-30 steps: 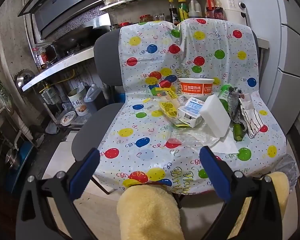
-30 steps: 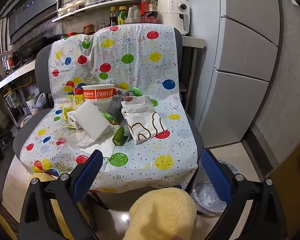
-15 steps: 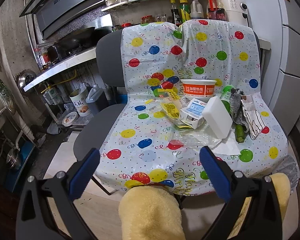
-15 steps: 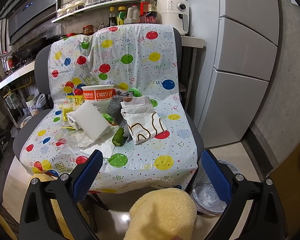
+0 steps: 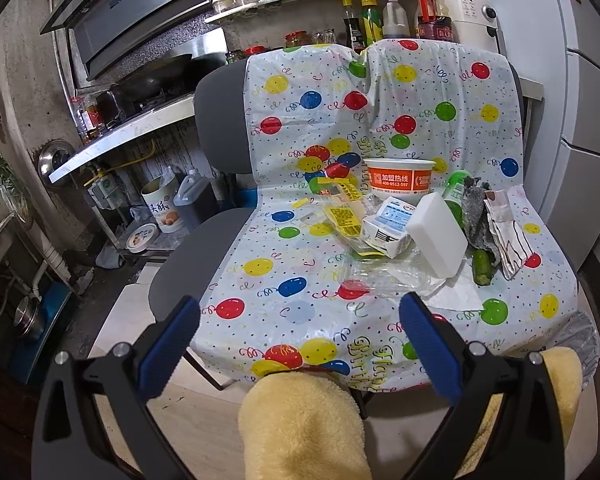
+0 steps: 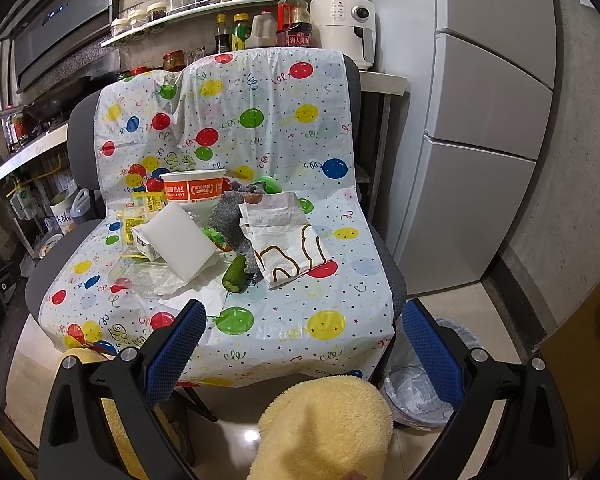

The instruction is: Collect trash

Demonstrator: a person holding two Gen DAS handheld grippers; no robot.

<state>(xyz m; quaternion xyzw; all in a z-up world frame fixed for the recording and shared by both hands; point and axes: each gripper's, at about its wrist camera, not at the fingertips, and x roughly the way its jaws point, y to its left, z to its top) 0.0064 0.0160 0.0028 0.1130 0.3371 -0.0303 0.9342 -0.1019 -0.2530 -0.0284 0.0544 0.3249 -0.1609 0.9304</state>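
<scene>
Trash lies on a balloon-print sheet (image 5: 296, 280) (image 6: 320, 292) draped over grey chairs: an orange noodle bowl (image 5: 400, 178) (image 6: 194, 191), a white foam block (image 5: 438, 234) (image 6: 182, 240), a milk carton (image 5: 388, 226), yellow wrappers (image 5: 342, 208), a paper bag (image 6: 284, 240) (image 5: 506, 236), a cucumber piece (image 6: 235, 274) (image 5: 482, 266) and clear plastic film (image 5: 384, 276). My left gripper (image 5: 300, 332) hovers open before the sheet's front edge. Equally open and empty, my right gripper (image 6: 304, 336) hangs short of the seat. A lined trash bin (image 6: 420, 380) stands on the floor under the right gripper.
A white fridge (image 6: 480, 120) stands to the right. A kitchen counter (image 5: 120, 132) with a wok lies left, cans and jugs (image 5: 168, 208) below it. Bottles fill a shelf (image 6: 240, 0) behind the chairs. Yellow fluffy slippers (image 5: 304, 424) (image 6: 328, 428) show at the bottom.
Both grippers have drifted slightly back from the chairs, so the sheet sits a little lower and farther in view. Nothing on the sheet has moved.
</scene>
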